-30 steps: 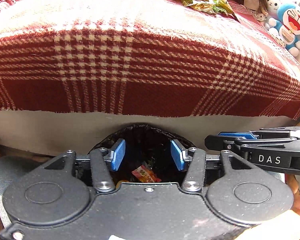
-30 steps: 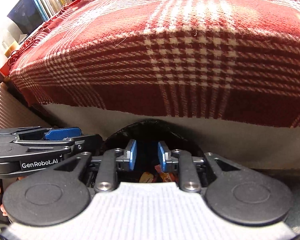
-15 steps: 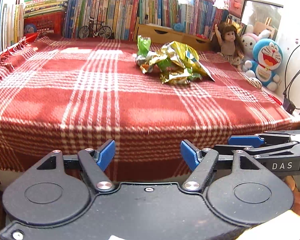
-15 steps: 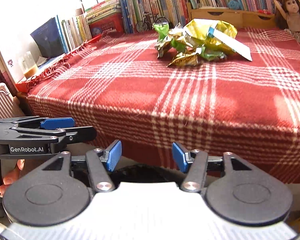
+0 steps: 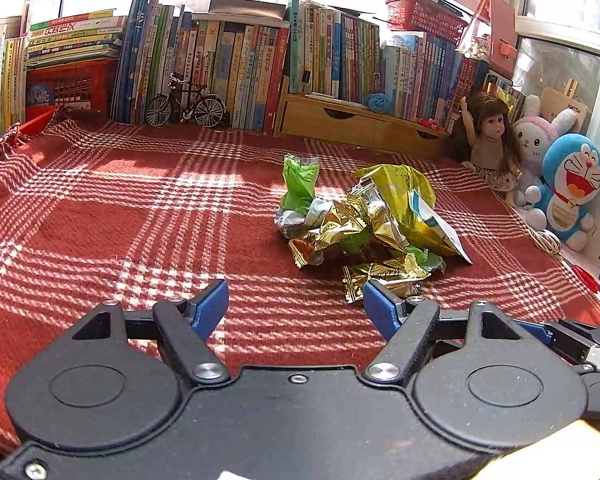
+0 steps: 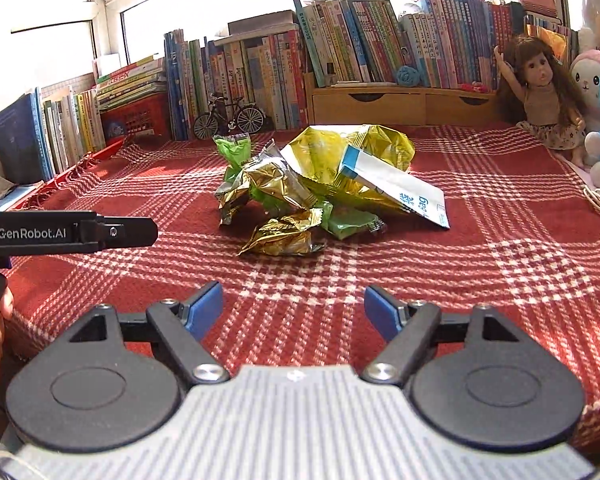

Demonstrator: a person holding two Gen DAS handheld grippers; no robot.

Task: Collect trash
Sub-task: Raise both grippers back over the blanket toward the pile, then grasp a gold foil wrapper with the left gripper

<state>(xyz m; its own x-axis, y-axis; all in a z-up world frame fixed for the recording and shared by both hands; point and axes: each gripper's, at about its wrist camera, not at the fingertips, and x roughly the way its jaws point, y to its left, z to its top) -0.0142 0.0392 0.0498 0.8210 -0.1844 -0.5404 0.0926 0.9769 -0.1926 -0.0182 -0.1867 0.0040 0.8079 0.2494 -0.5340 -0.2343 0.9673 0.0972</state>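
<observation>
since the wrappers [image 5: 364, 236] lie heaped together mid-blanket [image 5: 140, 216], both tools face them from the near edge, one on each side, which looks like a setup for taking pieces in turn. the pile is crumpled gold and green foil with a bigger yellow bag [image 6: 352, 164] leaning on top, its white-and-blue end pointing right; nothing pins it down, so it should lift easily but may shed small pieces.

the left gripper [image 5: 296, 306] has its blue pads spread wide, holding nothing and touching nothing; a gold wrapper [image 5: 380, 278] lies just past its right pad. the right gripper [image 6: 294, 306] is likewise spread wide and empty, with the pile ahead of it, apart from the pads. no bin shows in either view.

books [image 6: 260, 76] and a doll [image 6: 548, 92] line the far side, well away from the trash.
</observation>
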